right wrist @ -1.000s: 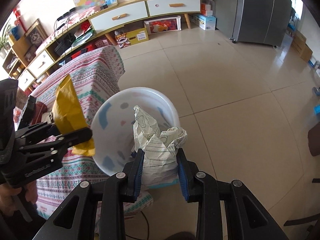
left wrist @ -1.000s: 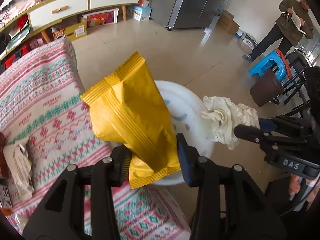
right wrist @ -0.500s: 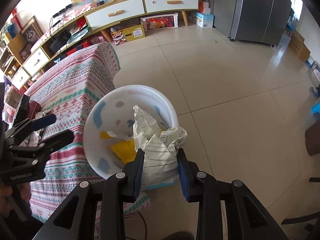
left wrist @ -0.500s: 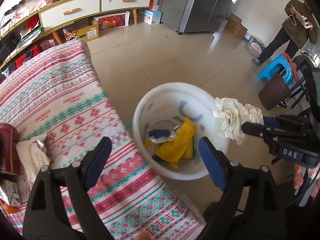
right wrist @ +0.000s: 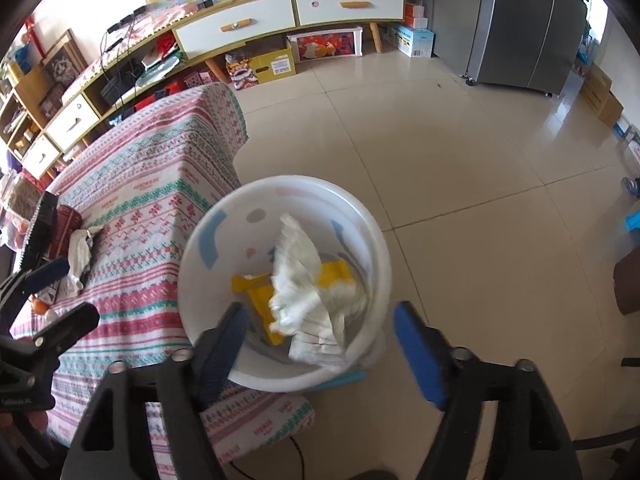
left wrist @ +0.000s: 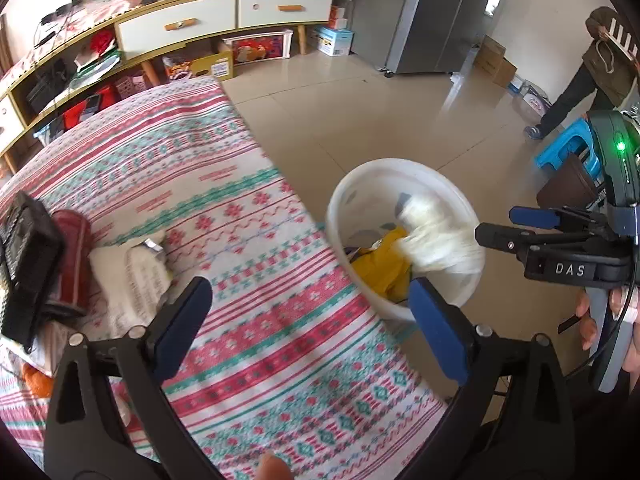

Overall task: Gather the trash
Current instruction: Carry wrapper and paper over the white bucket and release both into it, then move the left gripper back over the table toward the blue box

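A white bin (right wrist: 372, 248) stands on the floor beside the table; it also shows in the left wrist view (left wrist: 400, 168). Inside lie a yellow snack bag (right wrist: 260, 292) (left wrist: 380, 268) and crumpled white paper (right wrist: 304, 276), which looks blurred in the left wrist view (left wrist: 436, 240). My right gripper (right wrist: 320, 344) is open and empty above the bin's near rim; it also shows in the left wrist view (left wrist: 512, 228). My left gripper (left wrist: 308, 332) is open and empty over the table edge; it also shows in the right wrist view (right wrist: 60, 292). A crumpled white wrapper (left wrist: 128, 272) (right wrist: 80, 256) lies on the table.
The table has a red, green and white patterned cloth (left wrist: 200, 184). A red can (left wrist: 72, 256) and a black device (left wrist: 24, 272) sit at its left. A person (left wrist: 592, 68), a blue stool (left wrist: 568, 148) and a brown stool (left wrist: 568, 188) are to the right. A TV cabinet (right wrist: 280, 12) lines the far wall.
My left gripper opened and dropped the yellow bag into the bin, then swung left over the table. My right gripper opened and the crumpled paper fell into the bin.
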The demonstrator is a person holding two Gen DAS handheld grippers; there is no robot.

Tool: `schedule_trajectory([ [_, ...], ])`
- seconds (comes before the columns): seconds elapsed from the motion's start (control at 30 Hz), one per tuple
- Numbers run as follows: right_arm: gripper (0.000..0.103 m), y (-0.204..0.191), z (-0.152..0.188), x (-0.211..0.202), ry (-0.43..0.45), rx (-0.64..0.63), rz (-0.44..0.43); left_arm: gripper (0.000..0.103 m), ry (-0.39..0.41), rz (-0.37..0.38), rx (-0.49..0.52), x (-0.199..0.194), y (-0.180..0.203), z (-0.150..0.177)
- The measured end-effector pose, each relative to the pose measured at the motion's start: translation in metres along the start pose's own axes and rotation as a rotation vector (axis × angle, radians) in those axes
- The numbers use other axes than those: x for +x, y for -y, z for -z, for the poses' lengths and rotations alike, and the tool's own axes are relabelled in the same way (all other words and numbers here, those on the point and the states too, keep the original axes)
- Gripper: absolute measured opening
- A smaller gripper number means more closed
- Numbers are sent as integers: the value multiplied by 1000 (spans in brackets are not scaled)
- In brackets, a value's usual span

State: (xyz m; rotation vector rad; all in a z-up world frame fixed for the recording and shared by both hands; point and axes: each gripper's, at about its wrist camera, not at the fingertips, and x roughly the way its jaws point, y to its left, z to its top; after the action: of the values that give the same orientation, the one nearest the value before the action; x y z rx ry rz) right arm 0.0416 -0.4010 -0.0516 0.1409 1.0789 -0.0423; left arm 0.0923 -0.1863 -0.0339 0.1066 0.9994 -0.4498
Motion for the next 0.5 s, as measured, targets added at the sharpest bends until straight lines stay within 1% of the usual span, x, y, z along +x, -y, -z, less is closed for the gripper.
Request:
schedule_trajectory([
  [0.13, 79, -10, -1, 3, -4, -28, 22, 100, -14, -23, -16, -5, -13, 7],
  [0.37, 81, -22, -3, 3, -6, -42, 24, 101, -20, -61, -38, -20, -34, 17],
  [0.5, 82, -34, -2, 2, 1, -67, 31, 101, -39, -78, -44, -26, -46, 25],
])
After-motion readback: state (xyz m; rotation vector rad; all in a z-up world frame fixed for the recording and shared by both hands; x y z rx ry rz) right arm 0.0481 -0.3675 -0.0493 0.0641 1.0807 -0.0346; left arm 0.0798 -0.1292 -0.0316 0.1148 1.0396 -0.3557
